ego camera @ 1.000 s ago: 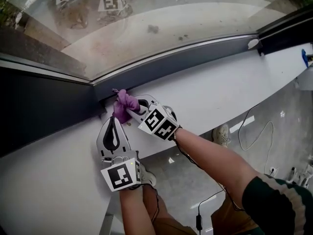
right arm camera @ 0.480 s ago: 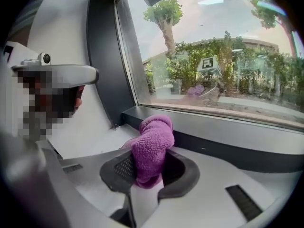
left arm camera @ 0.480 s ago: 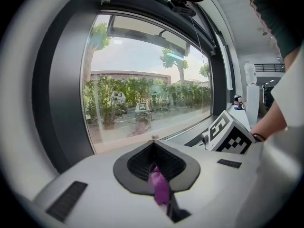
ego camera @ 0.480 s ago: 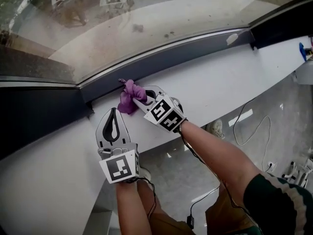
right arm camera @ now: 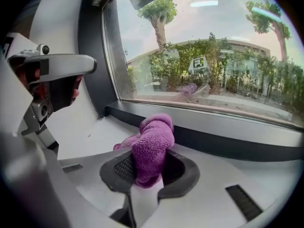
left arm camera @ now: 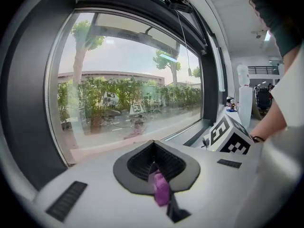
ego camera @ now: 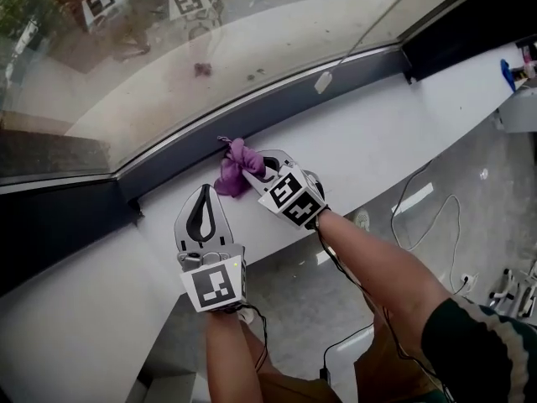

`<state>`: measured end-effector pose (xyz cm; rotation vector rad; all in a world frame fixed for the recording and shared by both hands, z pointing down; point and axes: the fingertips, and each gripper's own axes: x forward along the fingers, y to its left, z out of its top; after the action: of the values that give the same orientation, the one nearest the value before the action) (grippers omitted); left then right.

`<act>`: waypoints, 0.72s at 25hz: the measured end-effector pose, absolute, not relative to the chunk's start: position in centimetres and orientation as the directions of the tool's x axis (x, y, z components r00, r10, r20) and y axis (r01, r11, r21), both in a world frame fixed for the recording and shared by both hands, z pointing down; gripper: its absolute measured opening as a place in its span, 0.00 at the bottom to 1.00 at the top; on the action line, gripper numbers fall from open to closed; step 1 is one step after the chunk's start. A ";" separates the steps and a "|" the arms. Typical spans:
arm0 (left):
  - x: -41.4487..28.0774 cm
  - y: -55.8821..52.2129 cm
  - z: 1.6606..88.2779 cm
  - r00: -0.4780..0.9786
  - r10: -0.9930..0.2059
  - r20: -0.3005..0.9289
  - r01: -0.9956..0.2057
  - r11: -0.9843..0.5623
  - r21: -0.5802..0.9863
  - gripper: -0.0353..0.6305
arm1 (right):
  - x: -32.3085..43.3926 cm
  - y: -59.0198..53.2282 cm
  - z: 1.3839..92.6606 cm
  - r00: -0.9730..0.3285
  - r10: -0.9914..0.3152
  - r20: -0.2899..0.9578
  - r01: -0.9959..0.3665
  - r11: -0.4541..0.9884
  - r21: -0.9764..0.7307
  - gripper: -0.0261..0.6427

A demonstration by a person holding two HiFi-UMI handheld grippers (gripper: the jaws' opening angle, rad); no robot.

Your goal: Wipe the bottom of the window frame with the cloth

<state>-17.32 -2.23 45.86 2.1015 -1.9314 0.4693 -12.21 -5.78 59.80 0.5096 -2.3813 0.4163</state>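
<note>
A bunched purple cloth (ego camera: 237, 163) presses against the dark grey bottom strip of the window frame (ego camera: 285, 106), just above the white sill (ego camera: 377, 137). My right gripper (ego camera: 250, 173) is shut on it. In the right gripper view the cloth (right arm camera: 153, 144) bulges up out of the jaws, with the frame strip (right arm camera: 223, 142) right behind it. My left gripper (ego camera: 204, 195) rests on the sill a little left of and below the cloth, apart from it, jaws closed. In the left gripper view the left gripper (left arm camera: 155, 167) shows a small purple bit at the seam between its pads.
A white tag (ego camera: 324, 81) sticks to the frame further right. A dark vertical frame post (ego camera: 59, 217) stands at the left. At the far right end of the sill is a blue object (ego camera: 507, 73). Cables (ego camera: 419, 200) lie on the floor below the sill's edge.
My right gripper has slid the cloth to the right along the frame strip. The left gripper has followed it to the right along the sill, still closed.
</note>
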 end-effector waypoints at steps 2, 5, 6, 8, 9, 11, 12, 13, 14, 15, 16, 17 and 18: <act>-15.7 -2.9 46.0 0.099 -0.913 0.395 -0.994 -0.112 -0.011 0.06 | -10.6 -6.3 59.9 -0.705 -0.259 0.661 -0.481 0.859 -0.177 0.19; -13.3 -4.0 46.3 0.121 -0.911 0.393 -0.992 -0.129 0.006 0.06 | -8.3 -6.9 60.0 -0.703 -0.263 0.661 -0.494 0.849 -0.188 0.19; -12.4 -4.3 46.5 0.128 -0.910 0.394 -0.991 -0.135 0.008 0.06 | -7.5 -7.2 60.1 -0.701 -0.265 0.663 -0.497 0.847 -0.187 0.19; -10.6 -5.1 46.7 0.148 -0.907 0.395 -0.987 -0.158 0.008 0.06 | -5.7 -7.9 60.3 -0.693 -0.275 0.666 -0.510 0.840 -0.184 0.19; -9.5 -5.4 46.8 0.161 -0.904 0.397 -0.985 -0.172 0.007 0.06 | -4.8 -8.2 60.3 -0.689 -0.282 0.667 -0.519 0.835 -0.184 0.19; -7.6 -6.0 47.1 0.183 -0.897 0.402 -0.980 -0.197 0.007 0.06 | -2.9 -8.8 60.3 -0.682 -0.295 0.669 -0.536 0.824 -0.184 0.19; -6.8 -6.4 47.1 0.190 -0.895 0.404 -0.979 -0.205 0.007 0.06 | -2.0 -9.1 60.3 -0.679 -0.300 0.670 -0.541 0.821 -0.181 0.19; -5.9 -6.9 47.0 0.196 -0.893 0.405 -0.977 -0.211 0.008 0.06 | -1.1 -9.5 60.3 -0.678 -0.304 0.670 -0.545 0.819 -0.179 0.19; -4.9 -7.4 46.9 0.204 -0.890 0.407 -0.976 -0.219 0.010 0.06 | -0.2 -10.0 60.2 -0.676 -0.310 0.669 -0.551 0.815 -0.179 0.19; -4.0 -7.9 46.9 0.217 -0.886 0.409 -0.973 -0.233 0.012 0.06 | 0.6 -10.5 60.2 -0.674 -0.316 0.668 -0.559 0.809 -0.182 0.19; -3.0 -8.3 47.0 0.233 -0.882 0.411 -0.968 -0.250 0.012 0.06 | 1.3 -10.9 60.2 -0.673 -0.321 0.667 -0.565 0.804 -0.184 0.19; -2.2 -8.6 47.3 0.246 -0.876 0.414 -0.964 -0.266 0.009 0.06 | 1.8 -11.1 60.2 -0.672 -0.323 0.666 -0.567 0.803 -0.183 0.19; -1.5 -9.0 47.5 0.253 -0.872 0.419 -0.961 -0.276 0.005 0.06 | 2.2 -11.3 60.2 -0.672 -0.324 0.666 -0.565 0.805 -0.178 0.19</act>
<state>-1.51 -8.97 47.48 2.2663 -1.7051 0.4938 2.16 -11.32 60.22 0.6533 -2.3518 0.4953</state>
